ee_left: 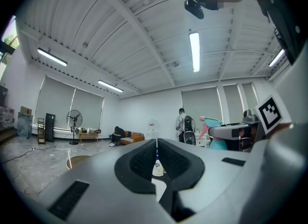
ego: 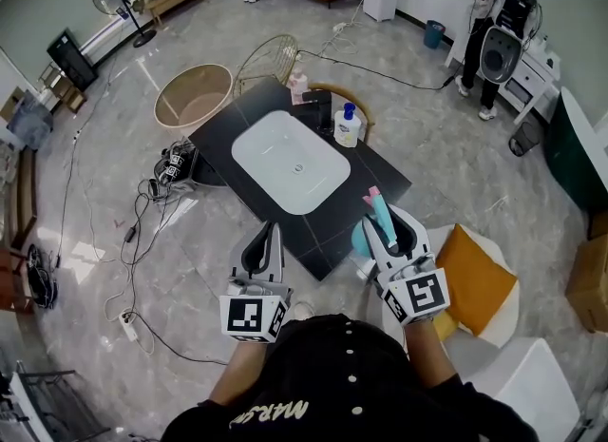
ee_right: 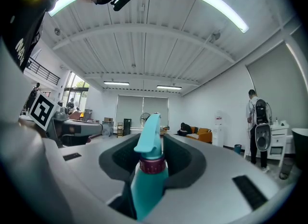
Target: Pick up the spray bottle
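As right hand-held gripper clamps it, spray bottle stands upright.

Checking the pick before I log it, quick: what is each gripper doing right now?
Left gripper: closed, nothing between its jaws.
Right gripper: closed on the teal spray bottle.

Brightly lit by ceiling strip lights, mild glare on the floor, largely sharp, fisheye-bent and dark-cornered in both gripper views.
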The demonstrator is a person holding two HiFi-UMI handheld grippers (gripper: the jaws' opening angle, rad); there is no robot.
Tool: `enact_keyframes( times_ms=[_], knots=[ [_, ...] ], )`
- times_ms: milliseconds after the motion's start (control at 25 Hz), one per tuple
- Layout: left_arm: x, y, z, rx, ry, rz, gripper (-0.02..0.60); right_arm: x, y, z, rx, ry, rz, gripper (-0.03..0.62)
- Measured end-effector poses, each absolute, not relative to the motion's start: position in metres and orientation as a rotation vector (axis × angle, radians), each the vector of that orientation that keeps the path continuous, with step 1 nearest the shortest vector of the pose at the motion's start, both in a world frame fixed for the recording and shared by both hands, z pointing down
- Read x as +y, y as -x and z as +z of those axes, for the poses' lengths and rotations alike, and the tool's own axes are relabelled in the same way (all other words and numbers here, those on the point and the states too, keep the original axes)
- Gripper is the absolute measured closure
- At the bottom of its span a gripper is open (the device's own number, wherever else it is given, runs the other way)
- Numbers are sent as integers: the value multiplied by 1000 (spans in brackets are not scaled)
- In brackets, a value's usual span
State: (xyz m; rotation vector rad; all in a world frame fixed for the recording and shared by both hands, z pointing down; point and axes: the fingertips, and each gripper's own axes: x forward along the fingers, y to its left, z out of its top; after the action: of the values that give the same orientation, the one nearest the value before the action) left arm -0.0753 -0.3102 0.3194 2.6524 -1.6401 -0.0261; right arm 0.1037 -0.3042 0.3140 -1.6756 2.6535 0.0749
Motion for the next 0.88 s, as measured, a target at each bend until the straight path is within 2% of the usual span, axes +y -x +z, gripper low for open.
enact_keyframes(
  times_ms=[880],
  knots=[
    [-302, 85, 328, -1658, -2616, -24, 565, -306, -87, 314, 2687, 1616, 62, 467]
  ],
)
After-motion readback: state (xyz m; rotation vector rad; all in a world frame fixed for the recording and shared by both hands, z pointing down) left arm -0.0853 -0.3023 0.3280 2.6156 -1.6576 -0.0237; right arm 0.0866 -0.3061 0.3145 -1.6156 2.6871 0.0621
